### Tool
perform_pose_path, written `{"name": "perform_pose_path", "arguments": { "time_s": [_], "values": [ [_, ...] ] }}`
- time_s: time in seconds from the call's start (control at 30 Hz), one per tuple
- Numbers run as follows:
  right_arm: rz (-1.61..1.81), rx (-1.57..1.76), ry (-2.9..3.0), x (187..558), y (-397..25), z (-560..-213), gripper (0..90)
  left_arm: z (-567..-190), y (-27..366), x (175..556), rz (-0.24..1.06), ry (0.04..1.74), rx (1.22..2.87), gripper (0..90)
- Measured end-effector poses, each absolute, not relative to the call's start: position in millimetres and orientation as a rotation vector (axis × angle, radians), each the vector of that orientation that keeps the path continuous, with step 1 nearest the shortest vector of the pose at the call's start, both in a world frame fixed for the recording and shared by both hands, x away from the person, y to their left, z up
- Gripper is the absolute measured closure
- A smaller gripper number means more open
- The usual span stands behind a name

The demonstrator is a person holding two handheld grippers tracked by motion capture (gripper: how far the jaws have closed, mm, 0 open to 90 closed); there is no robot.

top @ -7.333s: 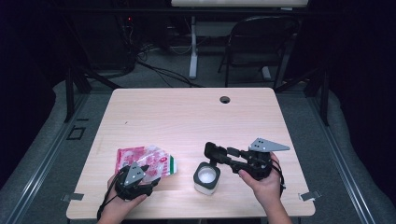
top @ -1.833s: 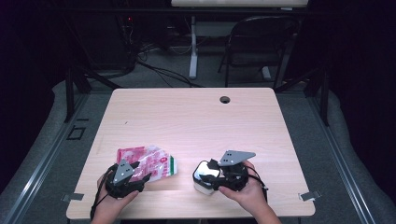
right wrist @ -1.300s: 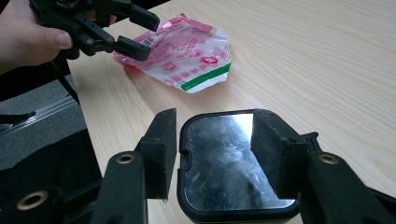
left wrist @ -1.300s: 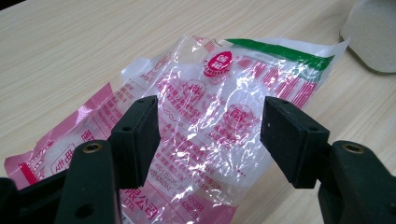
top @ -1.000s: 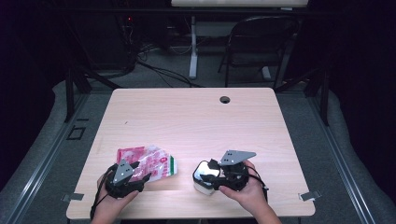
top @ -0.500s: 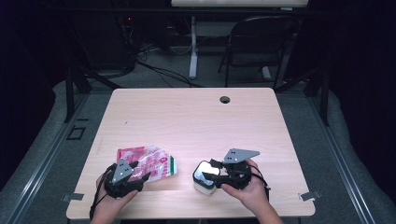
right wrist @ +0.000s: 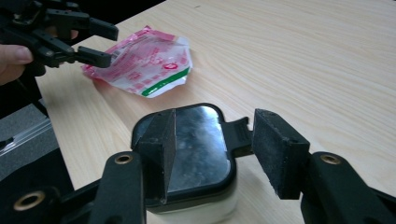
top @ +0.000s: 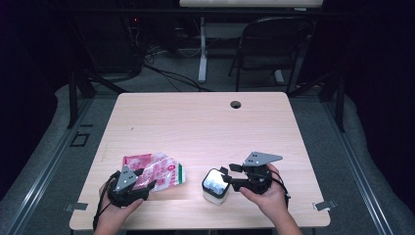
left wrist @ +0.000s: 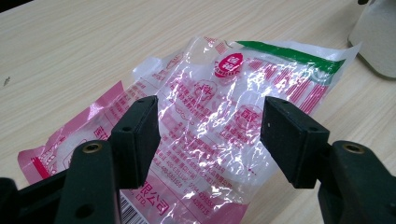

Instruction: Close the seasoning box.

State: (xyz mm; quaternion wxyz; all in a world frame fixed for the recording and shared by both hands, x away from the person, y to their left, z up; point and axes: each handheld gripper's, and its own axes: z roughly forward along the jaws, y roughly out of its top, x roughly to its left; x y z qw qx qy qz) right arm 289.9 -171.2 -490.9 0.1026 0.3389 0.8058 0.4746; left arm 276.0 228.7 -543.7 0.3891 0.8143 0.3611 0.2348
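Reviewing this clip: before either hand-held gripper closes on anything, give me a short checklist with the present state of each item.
1. Left hand-held gripper open: ok, jaws stand apart.
2. Left hand-held gripper lined up with the plastic bag: ok, the bag lies flat between and beyond its jaws.
3. Right hand-held gripper open: ok, jaws are apart.
4. Right hand-held gripper placed over the container: ok, its jaws sit above the dark lid, near the lid's tab.
5. Container upright on the table: ok, lid faces up.
6. Lid latched: cannot tell.
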Motion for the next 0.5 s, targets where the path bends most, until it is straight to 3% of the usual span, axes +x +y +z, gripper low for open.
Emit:
{"name": "perform_pose_path", "arguments": {
  "time_s": [0.5],
  "values": [
    [1.358, 1.193, 2.269, 299, -201, -501, 48.4, -543, 231, 278, 0.596, 0.927, 2.053, 37.4]
  ]
}}
